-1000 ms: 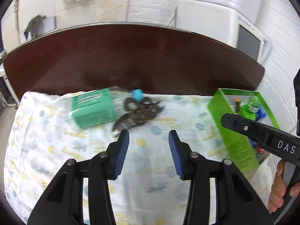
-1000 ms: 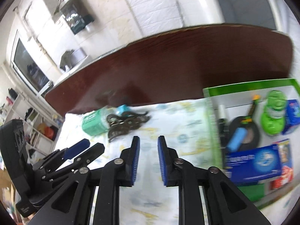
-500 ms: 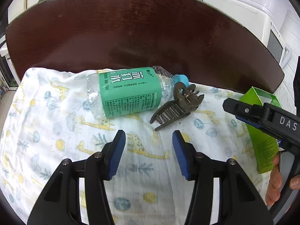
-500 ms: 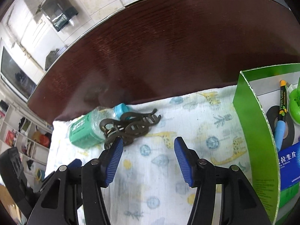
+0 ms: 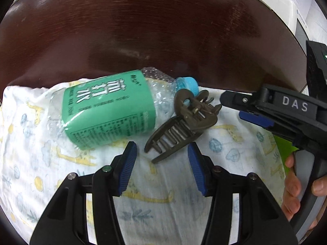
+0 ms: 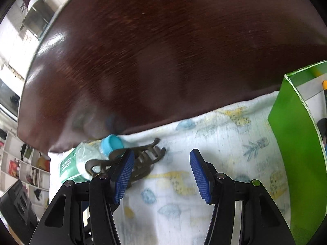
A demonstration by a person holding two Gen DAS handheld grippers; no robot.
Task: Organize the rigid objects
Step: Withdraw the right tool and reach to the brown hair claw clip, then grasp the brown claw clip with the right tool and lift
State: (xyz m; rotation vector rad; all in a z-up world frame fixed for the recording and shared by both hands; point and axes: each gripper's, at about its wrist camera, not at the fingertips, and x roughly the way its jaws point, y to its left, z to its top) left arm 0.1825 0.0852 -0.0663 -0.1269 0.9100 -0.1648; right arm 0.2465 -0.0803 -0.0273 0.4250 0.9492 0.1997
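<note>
- The left gripper (image 5: 161, 153) was angled downward with its jaws parted, nothing grasped, and the near tip of one brown hair claw (image 5: 181, 122) lay between them.
- One green-labelled bottle (image 5: 108, 112) lay left of the claw, touching it.
- The right gripper (image 6: 161, 163) was angled downward, released, over the printed cloth (image 6: 204, 143).
- One green box (image 6: 296, 153) stood at the right.

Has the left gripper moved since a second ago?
Yes. The left gripper has come closer to the hair clip on the cloth, jaws open.
</note>
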